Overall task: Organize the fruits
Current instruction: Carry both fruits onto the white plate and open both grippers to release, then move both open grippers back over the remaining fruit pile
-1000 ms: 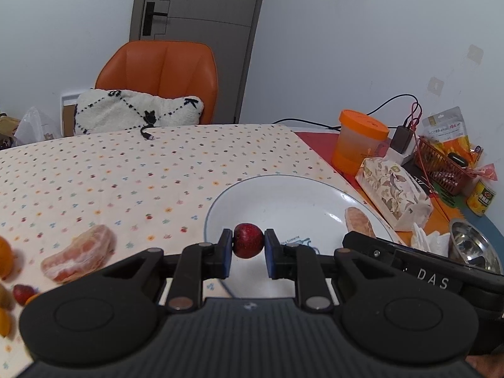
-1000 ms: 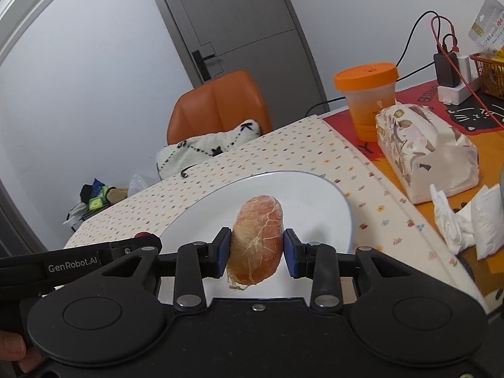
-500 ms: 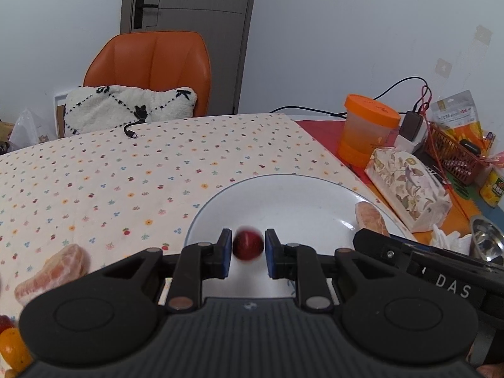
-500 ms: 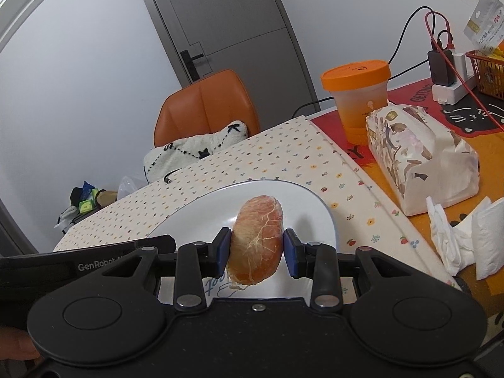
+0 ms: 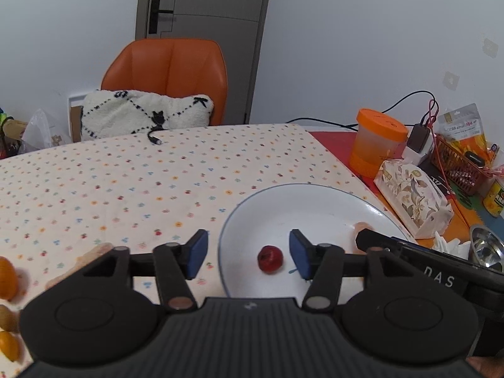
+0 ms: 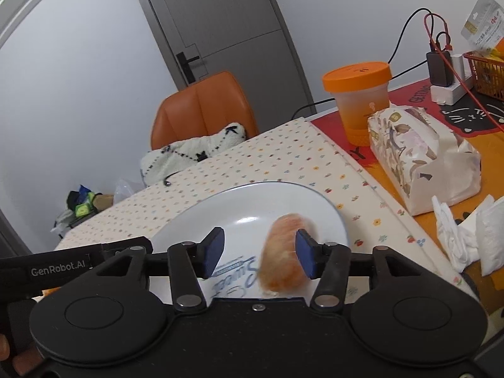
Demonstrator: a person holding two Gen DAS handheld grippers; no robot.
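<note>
A small dark red fruit lies on the white plate, free between the spread fingers of my left gripper, which is open. In the right wrist view a peeled orange segment shows blurred over the same plate, close to the right finger of my right gripper, also open. The right gripper's body reaches over the plate's right side in the left wrist view, half hiding the segment.
Another peeled segment and small orange fruits lie on the dotted tablecloth at left. An orange-lidded cup, tissue pack, metal bowl and red basket crowd the right. An orange chair stands behind.
Both grippers have opened. The red fruit has dropped from the left gripper onto the plate, and the orange segment has left the right gripper's grip and is moving.
</note>
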